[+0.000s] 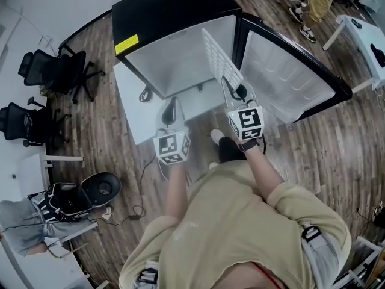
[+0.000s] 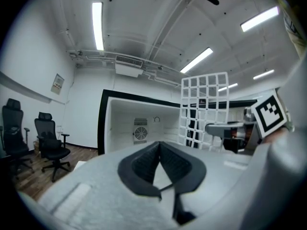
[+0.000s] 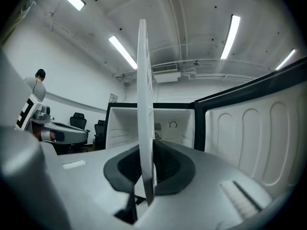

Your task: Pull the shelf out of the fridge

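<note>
Gripping shelf (image 3: 143, 95), right gripper (image 3: 146, 157) fingers; own view shows thin edge. Left gripper (image 2: 159, 147), fingers clenched empty, sees grid face.

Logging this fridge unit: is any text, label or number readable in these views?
None can be read.
Yellow rectangular sticker on the black fridge top: too small.
White paper notice on the wall: blurred.
Black-and-white square markers: patterns, no words.

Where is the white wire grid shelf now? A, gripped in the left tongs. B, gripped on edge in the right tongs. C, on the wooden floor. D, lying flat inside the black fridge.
B: the right tongs clamp the white wire grid shelf, standing edge-on.
</note>
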{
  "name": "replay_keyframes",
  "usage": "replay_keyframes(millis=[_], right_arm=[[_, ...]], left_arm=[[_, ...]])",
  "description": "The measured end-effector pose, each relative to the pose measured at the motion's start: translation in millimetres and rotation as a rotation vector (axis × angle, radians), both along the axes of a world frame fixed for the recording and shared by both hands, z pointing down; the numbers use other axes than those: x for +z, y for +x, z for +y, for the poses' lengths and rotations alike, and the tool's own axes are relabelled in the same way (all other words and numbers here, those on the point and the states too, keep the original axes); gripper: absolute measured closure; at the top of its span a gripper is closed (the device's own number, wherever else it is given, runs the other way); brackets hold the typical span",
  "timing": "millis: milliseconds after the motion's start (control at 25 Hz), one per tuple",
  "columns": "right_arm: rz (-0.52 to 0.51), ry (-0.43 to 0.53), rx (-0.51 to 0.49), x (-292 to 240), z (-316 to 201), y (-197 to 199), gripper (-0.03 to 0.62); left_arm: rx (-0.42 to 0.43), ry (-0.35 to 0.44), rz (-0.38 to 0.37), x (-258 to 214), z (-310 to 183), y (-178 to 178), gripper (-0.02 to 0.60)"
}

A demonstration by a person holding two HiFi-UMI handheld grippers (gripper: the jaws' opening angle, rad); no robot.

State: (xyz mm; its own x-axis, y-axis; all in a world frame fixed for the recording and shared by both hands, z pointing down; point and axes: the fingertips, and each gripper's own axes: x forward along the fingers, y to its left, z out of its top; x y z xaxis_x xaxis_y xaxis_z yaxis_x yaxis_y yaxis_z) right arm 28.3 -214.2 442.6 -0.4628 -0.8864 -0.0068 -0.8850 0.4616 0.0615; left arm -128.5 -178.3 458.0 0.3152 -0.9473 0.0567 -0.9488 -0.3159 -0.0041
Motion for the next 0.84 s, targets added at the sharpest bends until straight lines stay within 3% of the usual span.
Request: replay_keyframes(millis=[360, 840], right_arm=[[0.02, 0.041, -0.025, -10, -2, -9, 0.569], [-0.019, 0.024, -0.049, -13, -10, -17, 0.569]], left_arm=[[-0.02, 0.018, -0.002, 2, -5, -4, 0.581], [-0.01, 0.016, 0.003, -1, -9, 0, 0.581]])
